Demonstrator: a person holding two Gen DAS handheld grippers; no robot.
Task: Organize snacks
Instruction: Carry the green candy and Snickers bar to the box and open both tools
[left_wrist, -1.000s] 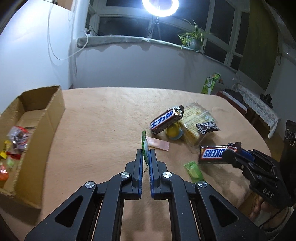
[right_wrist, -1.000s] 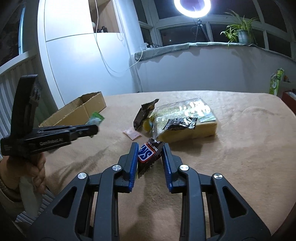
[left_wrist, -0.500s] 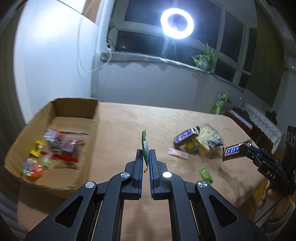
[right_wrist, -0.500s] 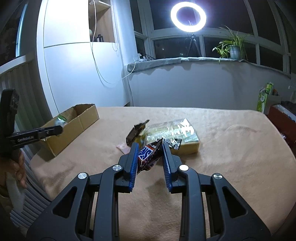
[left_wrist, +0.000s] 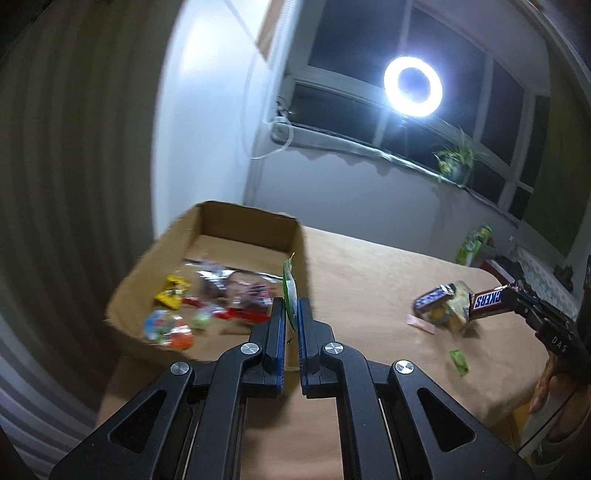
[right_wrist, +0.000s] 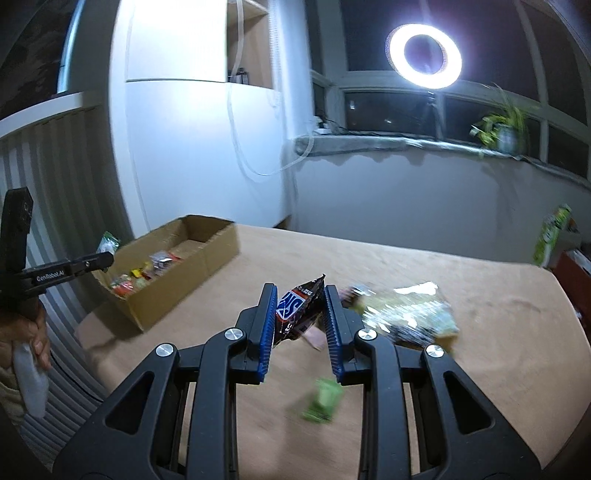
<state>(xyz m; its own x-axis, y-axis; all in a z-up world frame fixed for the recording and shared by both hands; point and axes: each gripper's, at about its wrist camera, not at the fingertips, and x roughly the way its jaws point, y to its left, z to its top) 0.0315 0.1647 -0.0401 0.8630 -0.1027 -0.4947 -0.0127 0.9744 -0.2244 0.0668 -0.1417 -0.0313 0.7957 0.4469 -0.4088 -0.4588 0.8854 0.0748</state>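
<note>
My left gripper (left_wrist: 291, 308) is shut on a thin green snack packet (left_wrist: 289, 288), held edge-on beside the near right wall of the cardboard box (left_wrist: 243, 225). Several wrapped snacks (left_wrist: 207, 306) lie inside the box. My right gripper (right_wrist: 300, 308) is shut on a brown Snickers bar (right_wrist: 300, 306) and held above the tan table. The left wrist view shows that gripper (left_wrist: 508, 295) at the far right with the bar (left_wrist: 487, 300). In the right wrist view the left gripper (right_wrist: 108, 258) hangs at the box's (right_wrist: 207, 258) near end with the green packet (right_wrist: 108, 243).
A pile of loose snacks (left_wrist: 443, 306) with a clear cracker bag (right_wrist: 410, 314) lies on the table (right_wrist: 443, 387), with a small green candy (right_wrist: 323, 400) and a pink packet (left_wrist: 421, 322) nearby. A green carton (right_wrist: 552, 236) stands at the far right edge. A white cabinet rises behind the box.
My left gripper has carried the green packet left, from mid-table to the box. My right gripper has lifted the Snickers bar off the table and swung toward the box.
</note>
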